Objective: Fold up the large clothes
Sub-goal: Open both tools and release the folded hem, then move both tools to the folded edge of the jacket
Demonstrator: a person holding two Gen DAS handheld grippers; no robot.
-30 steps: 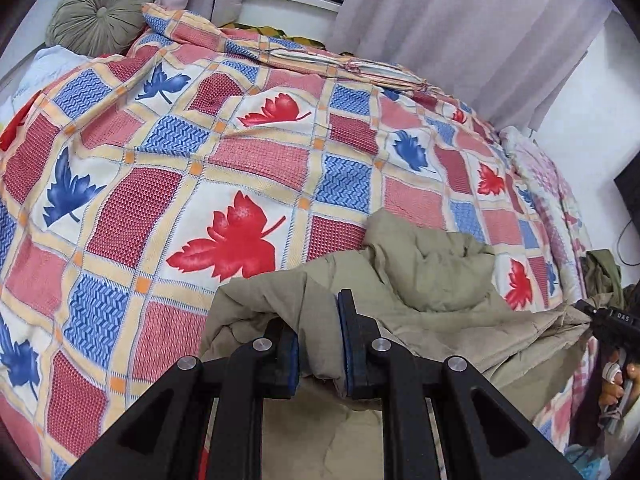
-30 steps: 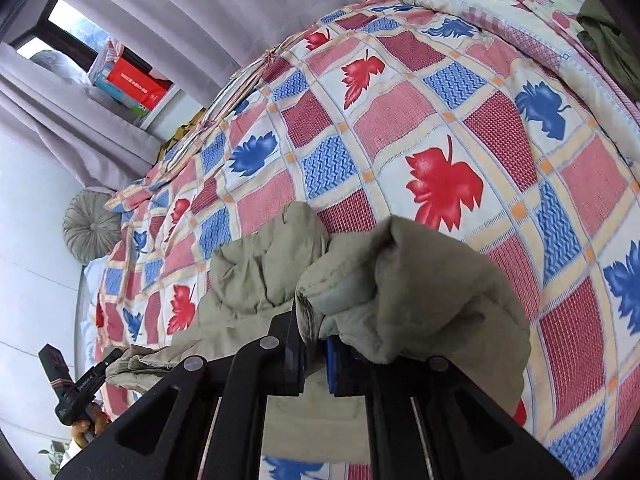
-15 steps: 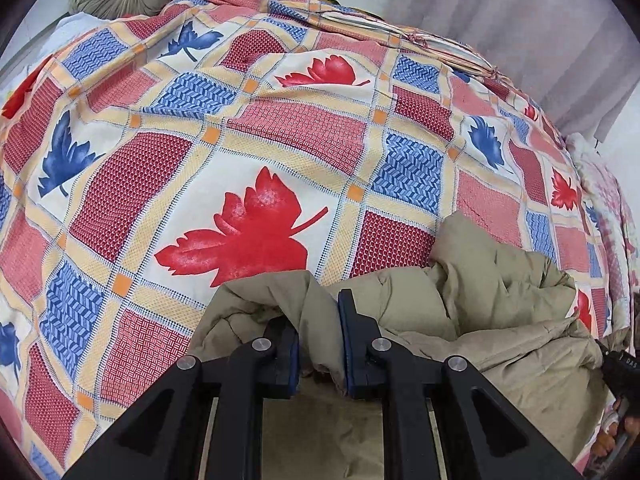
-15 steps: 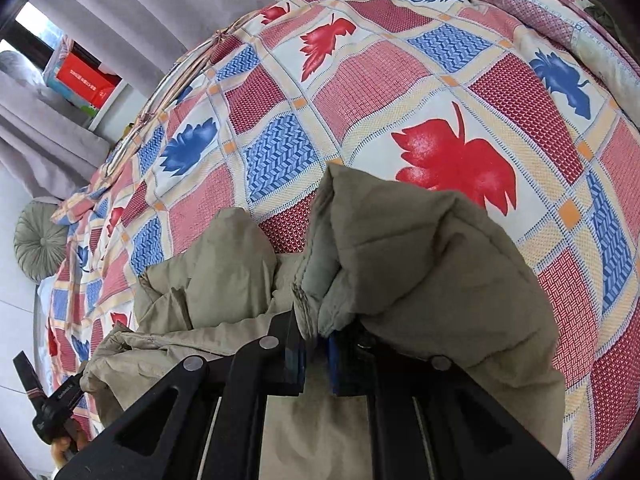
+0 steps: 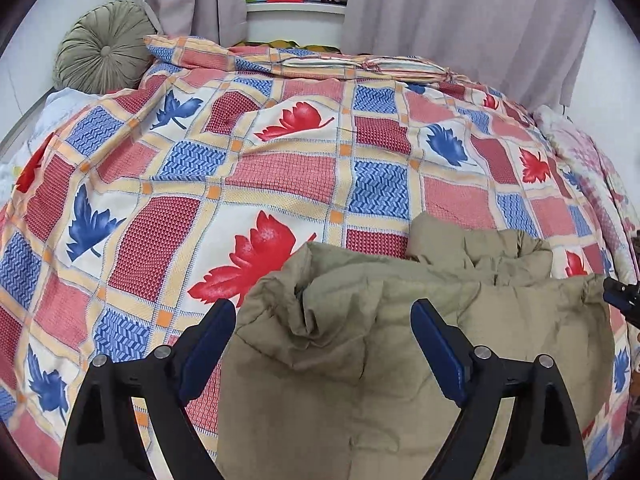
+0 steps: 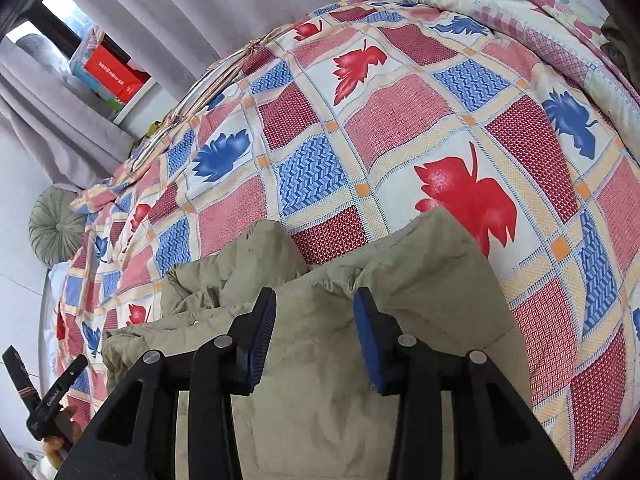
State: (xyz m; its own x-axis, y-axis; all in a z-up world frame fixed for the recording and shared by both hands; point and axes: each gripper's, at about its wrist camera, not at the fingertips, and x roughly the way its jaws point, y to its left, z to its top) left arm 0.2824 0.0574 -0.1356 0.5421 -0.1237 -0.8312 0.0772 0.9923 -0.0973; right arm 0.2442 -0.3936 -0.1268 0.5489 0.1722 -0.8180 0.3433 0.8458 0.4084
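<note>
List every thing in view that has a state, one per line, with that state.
Left gripper: open, jaws just widened, pads clear of the cloth.
Right gripper: open, jaws just widened, cloth released.
Khaki padded jacket: let go, lying folded over and bunched on the quilt.
Leaf-patterned checked quilt: spread over the bed.
Grey curtains: drawn, gap at the shelf.

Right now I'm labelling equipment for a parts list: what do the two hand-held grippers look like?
Both look alike. The left hand-held gripper and the right hand-held gripper each have two matte black angular fingers with triangular cut-outs, silver round pins at the joints, and ribbed dark blue pads on the inner faces. No cables or sleeves show.
</note>
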